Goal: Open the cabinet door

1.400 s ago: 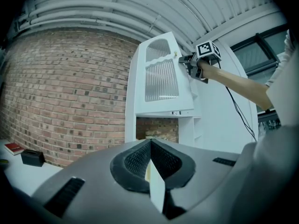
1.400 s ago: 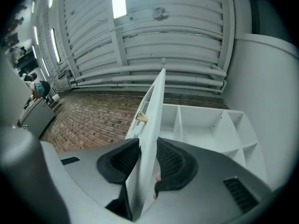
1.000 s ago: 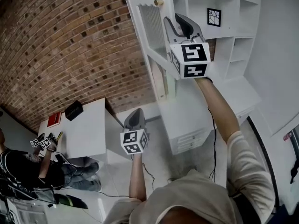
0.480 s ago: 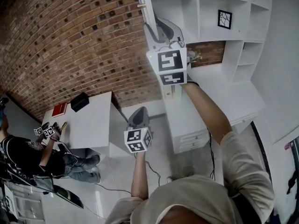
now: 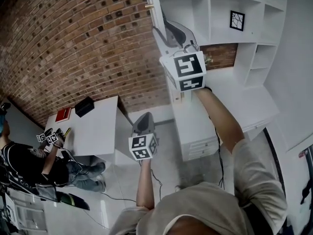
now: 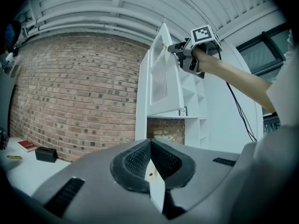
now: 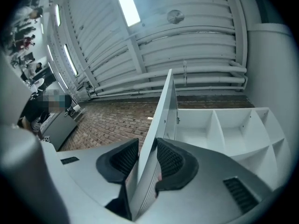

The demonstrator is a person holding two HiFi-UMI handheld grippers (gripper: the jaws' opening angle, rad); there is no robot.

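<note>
Already the cabinet door [image 7: 161, 111] stands swung well out from the cabinet [image 7: 224, 129] — the open shelves lie bare to the right of the right gripper [image 7: 148, 146]. That gripper's jaws are partly apart with the door's free edge between them, running up and away ahead. The pads sit close by either face, yet I see no firm pinch. The left gripper [image 6: 150, 146] hangs lower, well apart from the door, jaws together on nothing. By my reckoning the opening is nearly done — only letting go remains.
</note>
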